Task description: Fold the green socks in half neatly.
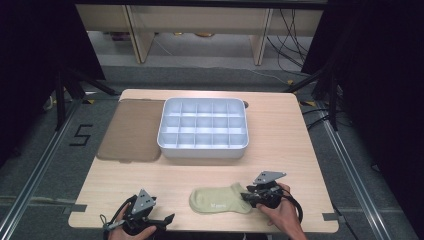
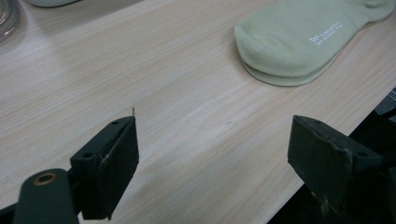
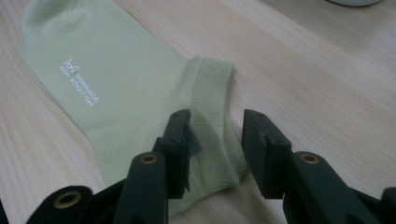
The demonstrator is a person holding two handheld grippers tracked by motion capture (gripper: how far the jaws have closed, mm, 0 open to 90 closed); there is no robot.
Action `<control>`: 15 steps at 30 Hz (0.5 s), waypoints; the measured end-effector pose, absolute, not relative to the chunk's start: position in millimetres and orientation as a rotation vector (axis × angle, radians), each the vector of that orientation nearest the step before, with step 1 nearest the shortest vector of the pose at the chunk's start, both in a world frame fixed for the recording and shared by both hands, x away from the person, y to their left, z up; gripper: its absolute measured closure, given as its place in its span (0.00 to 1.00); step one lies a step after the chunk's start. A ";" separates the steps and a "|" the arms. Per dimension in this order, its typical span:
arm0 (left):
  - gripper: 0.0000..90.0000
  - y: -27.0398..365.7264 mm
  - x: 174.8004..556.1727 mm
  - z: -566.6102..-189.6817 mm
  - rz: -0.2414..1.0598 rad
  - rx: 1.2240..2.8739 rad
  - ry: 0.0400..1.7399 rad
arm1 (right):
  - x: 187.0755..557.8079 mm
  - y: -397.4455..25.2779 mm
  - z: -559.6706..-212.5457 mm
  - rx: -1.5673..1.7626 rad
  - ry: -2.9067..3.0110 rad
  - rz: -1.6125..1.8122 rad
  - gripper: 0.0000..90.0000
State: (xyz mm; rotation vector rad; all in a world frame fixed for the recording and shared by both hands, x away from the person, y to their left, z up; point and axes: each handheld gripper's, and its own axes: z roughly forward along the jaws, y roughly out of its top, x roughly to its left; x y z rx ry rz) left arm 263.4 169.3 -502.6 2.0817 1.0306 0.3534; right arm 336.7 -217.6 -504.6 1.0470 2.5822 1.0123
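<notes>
While the cuff is straddled, a pale green ankle sock (image 1: 220, 200) is about to be gripped on the wooden table (image 1: 280, 145).

The right gripper (image 3: 215, 135) is set part-open over the sock's ribbed cuff, nothing yet clamped; the left gripper (image 2: 212, 154) is held wide open and empty, left of the sock's toe. Only 1 layer may be pinched, or the fabric dragged. Beyond the sock, a white divided tray (image 1: 203, 149) and brown mat (image 1: 131, 131) are seen.

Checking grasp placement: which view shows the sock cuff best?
Right gripper view: the sock's ribbed cuff lies close up between the right tool's open jaws. High view shows the whole sock small, cuff end at that tool. Left gripper view shows mainly the toe end, cuff cut off.
</notes>
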 end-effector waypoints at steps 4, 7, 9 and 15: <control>0.17 169.3 263.5 -501.7 0.344 2.100 1.006 | 337.1 -217.2 -504.6 1.012 2.590 1.010 0.79; 0.17 169.0 263.4 -502.2 0.344 2.095 1.018 | 336.0 -215.6 -504.9 0.987 2.607 1.022 0.87; 0.17 169.1 263.3 -502.3 0.344 2.093 1.017 | 335.4 -216.1 -502.6 0.964 2.629 1.005 0.89; 0.17 169.1 262.6 -501.7 0.332 2.093 1.006 | 335.4 -221.7 -498.3 0.908 2.640 1.018 0.90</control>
